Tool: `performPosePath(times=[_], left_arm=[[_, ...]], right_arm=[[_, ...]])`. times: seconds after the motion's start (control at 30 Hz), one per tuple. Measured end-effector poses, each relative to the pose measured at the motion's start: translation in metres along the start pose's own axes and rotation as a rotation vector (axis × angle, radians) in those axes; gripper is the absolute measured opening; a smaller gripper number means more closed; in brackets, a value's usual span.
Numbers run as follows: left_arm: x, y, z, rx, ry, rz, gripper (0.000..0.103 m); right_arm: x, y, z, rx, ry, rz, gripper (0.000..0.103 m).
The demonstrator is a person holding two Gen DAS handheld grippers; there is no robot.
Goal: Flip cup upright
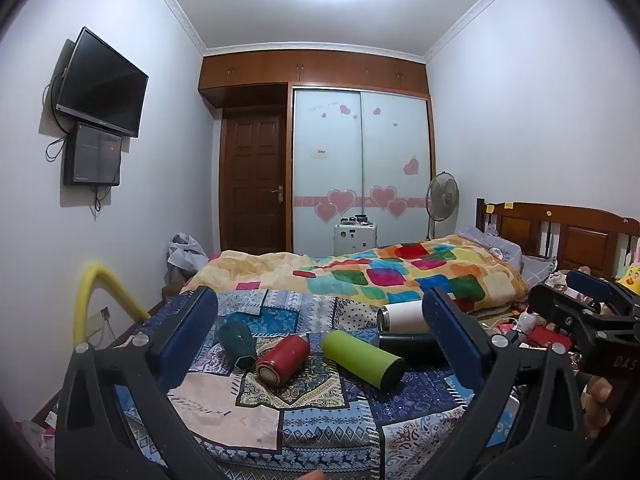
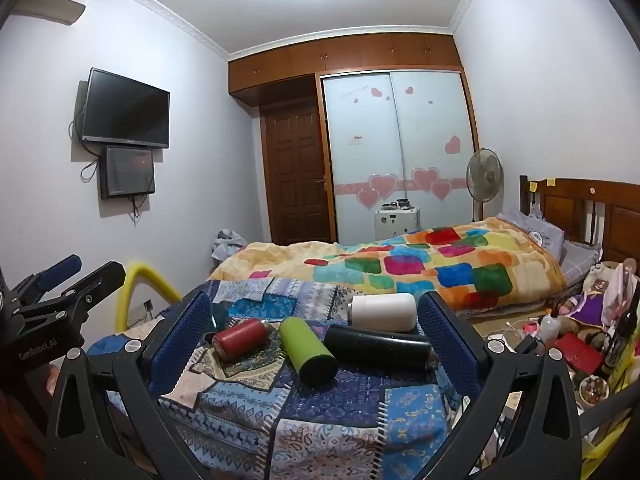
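Note:
Several cups lie on their sides on the patterned blue quilt (image 1: 312, 420): a dark teal cup (image 1: 237, 340), a red cup (image 1: 283, 360), a green cup (image 1: 362, 358), a black cup (image 1: 408, 346) and a white cup (image 1: 402, 317). My left gripper (image 1: 320, 344) is open and empty, hovering short of them, jaws wide apart. In the right wrist view the red cup (image 2: 240, 339), green cup (image 2: 308, 350), black cup (image 2: 376, 345) and white cup (image 2: 383, 312) lie ahead of my open, empty right gripper (image 2: 316, 334). The teal cup is mostly hidden behind its left finger.
A colourful checked blanket (image 1: 400, 272) covers the bed behind the quilt. A wooden headboard (image 1: 560, 232) and clutter (image 2: 580, 328) are at the right. A yellow padded rail (image 1: 96, 300) is at the left. The right gripper shows in the left wrist view (image 1: 580, 312).

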State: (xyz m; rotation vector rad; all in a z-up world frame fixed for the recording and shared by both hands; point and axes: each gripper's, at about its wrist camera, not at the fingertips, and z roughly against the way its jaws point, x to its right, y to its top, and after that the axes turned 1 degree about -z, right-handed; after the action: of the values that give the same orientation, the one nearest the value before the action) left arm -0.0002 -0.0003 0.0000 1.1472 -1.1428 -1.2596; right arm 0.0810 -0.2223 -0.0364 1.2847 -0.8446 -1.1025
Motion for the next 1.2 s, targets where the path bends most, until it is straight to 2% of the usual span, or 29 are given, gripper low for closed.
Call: performPosePath(times=[0.63, 0.83, 1.2], left_arm=[[0.004, 0.003, 0.008, -0.008, -0.007, 0.001, 0.103], [0.0, -0.001, -0.005, -0.016, -0.014, -0.001, 0.103], [0.002, -0.003, -0.004, -0.014, -0.017, -0.002, 0.103]], right_arm=[[0.001, -0.001, -0.002, 0.005, -0.011, 0.015, 0.103], [-0.001, -0.003, -0.002, 0.004, -0.016, 0.024, 0.103], [0.002, -0.004, -0.002, 0.009, -0.012, 0.027, 0.103]])
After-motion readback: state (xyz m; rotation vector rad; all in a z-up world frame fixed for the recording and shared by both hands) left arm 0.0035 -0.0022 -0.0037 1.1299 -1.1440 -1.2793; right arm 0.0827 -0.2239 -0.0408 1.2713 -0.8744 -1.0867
